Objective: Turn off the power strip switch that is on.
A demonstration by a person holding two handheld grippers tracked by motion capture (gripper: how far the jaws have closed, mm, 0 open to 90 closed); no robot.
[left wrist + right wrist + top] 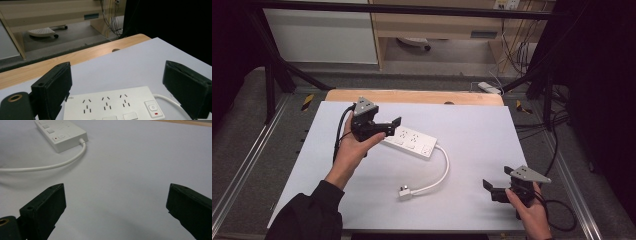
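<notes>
Both grippers spread wide over a white mat w/ a power strip on it.

White mat (482, 130) is flat, matte, covers most of the table; light wood strip (412, 96) shows along far edge. Lots of bare mat on the right half & near edge. Power strip (411, 142), white glossy plastic bar w/ rounded corners, lies left of centre, angled; its cord (445, 172) loops to a plug (404, 192) near the front. Left gripper (388, 128) hovers at the strip's left end, black jaws wide apart, nothing held. Right gripper (490, 189) sits at the near-right corner, well apart from the strip, jaws wide, nothing held.
</notes>
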